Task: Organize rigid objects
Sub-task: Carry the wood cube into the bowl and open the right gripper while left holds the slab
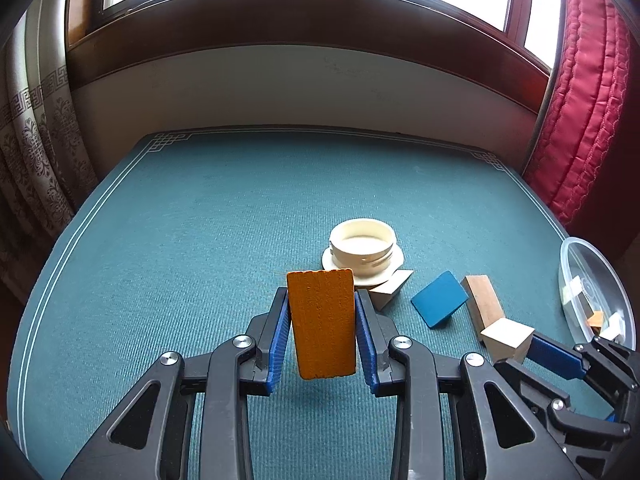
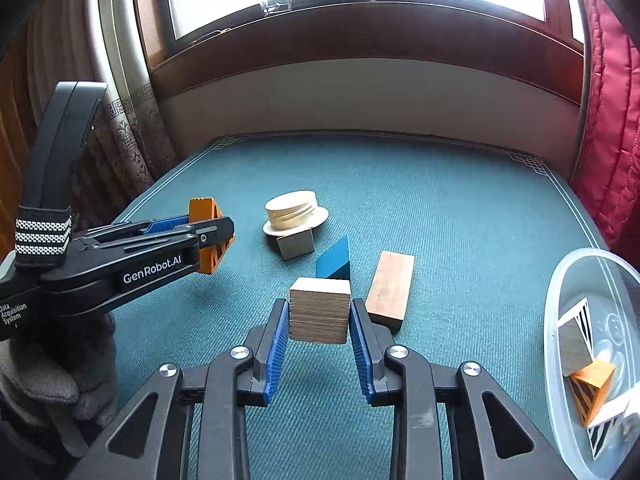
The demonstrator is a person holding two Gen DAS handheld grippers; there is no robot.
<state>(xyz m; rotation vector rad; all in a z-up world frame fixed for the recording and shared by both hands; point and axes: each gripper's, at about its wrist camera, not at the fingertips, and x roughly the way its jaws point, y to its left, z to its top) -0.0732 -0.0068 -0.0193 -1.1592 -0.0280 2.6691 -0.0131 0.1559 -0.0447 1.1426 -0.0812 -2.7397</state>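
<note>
Left wrist view looks down over a teal tablecloth (image 1: 200, 240) and shows the left gripper (image 1: 322, 300) clamped on an orange block (image 1: 322, 324), its blue pads (image 1: 280, 332) pressed against both long sides, the block held upright and clear of the cloth. Beyond it sits a cream plastic ring (image 1: 363, 246) with a wide flange, and a pale wooden wedge (image 1: 388, 290) lies tucked against that flange. To the right lie a blue block (image 1: 439, 299), tilted on one edge, and a long brown wooden block (image 1: 483, 300) flat on the cloth. Right wrist view shows the right gripper (image 2: 319, 310) closed on a light wooden block (image 2: 319, 314), its pads touching both sides, lifted above the cloth just beside the brown block (image 2: 390, 292) and in front of the blue block (image 2: 334, 262). A clear plastic bowl (image 2: 554, 320) stands at the right edge of the table and holds several pieces, among them an orange striped wedge (image 2: 592, 388) and white striped pieces (image 2: 580, 312). From this side the left gripper (image 2: 208, 236) appears at the left with the orange block (image 2: 210, 240) between its fingers, well apart from the bowl. A red quilted curtain (image 2: 612, 120) hangs at the right.
</note>
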